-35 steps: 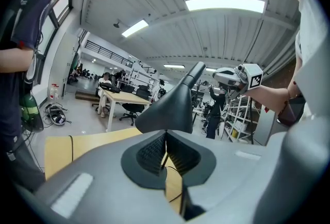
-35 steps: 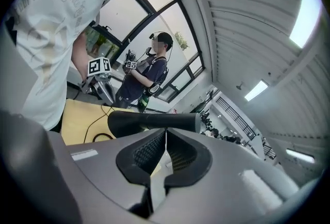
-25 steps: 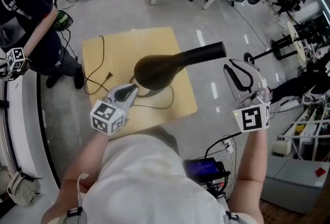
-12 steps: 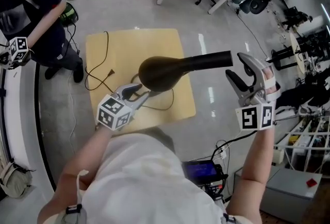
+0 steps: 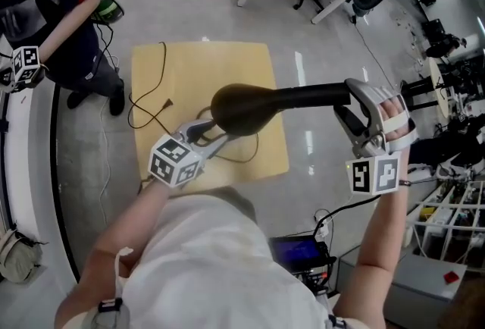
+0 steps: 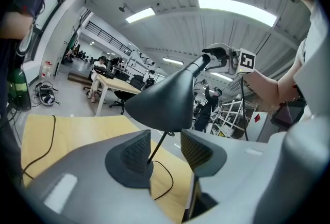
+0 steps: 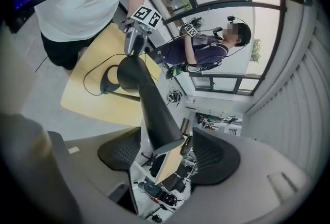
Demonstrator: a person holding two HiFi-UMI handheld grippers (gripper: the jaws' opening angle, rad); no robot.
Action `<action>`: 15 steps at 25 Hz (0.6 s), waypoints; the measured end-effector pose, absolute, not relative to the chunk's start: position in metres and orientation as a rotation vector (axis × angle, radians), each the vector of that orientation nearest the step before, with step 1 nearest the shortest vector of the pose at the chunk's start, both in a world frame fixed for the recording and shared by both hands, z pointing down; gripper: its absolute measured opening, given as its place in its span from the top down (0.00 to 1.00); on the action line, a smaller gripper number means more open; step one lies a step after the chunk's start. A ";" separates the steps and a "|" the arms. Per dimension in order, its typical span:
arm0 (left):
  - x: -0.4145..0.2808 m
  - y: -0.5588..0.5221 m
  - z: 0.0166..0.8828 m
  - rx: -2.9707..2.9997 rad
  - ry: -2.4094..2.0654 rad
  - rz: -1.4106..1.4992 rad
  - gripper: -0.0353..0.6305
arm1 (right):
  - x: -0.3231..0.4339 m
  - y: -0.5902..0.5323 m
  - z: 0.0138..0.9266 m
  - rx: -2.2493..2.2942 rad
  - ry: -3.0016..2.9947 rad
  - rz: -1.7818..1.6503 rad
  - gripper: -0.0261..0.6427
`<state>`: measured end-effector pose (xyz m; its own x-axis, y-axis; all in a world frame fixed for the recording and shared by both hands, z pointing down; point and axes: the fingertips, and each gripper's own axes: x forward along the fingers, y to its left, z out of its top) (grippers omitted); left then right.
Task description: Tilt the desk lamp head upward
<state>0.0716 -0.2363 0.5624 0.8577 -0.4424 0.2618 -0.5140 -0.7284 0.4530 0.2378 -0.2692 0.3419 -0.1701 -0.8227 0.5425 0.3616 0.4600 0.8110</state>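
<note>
Bracketing the lamp's thin stem (image 6: 156,146), the left gripper (image 5: 211,134) sits low at the near side of the wooden table (image 5: 197,62). Its jaws have just been opening and now stand apart, with the stem between the pads but neither pad pressing on it. That spot looks chosen to steady the stand while the head is levered. The desk lamp head (image 5: 250,106) hangs over the table's right half, its long axis running left to right. The wide shade mouth is at the left, facing down toward the tabletop, and the narrow tail reaches right past the table edge, rising a little. There the right gripper (image 5: 345,100) straddles the tail's tip, its jaws likewise just opened wide and clear of it. It probably took that far end for the best leverage.
</note>
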 end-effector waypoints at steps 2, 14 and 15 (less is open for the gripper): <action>0.072 -0.236 0.562 2.519 -0.694 0.193 0.67 | 0.236 -0.269 0.345 0.406 -1.333 -1.127 0.47; 0.073 -0.238 0.557 2.494 -0.672 0.147 0.66 | 0.232 -0.275 0.356 0.368 -1.251 -1.145 0.48; 0.073 -0.238 0.557 2.489 -0.670 0.143 0.66 | 0.230 -0.275 0.358 0.365 -1.253 -1.147 0.48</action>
<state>0.0727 -0.2382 0.5572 0.8699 -0.4329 0.2363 -0.4917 -0.7230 0.4853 0.2298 -0.2753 0.3578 -0.1145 -0.8277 0.5494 0.4748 0.4402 0.7621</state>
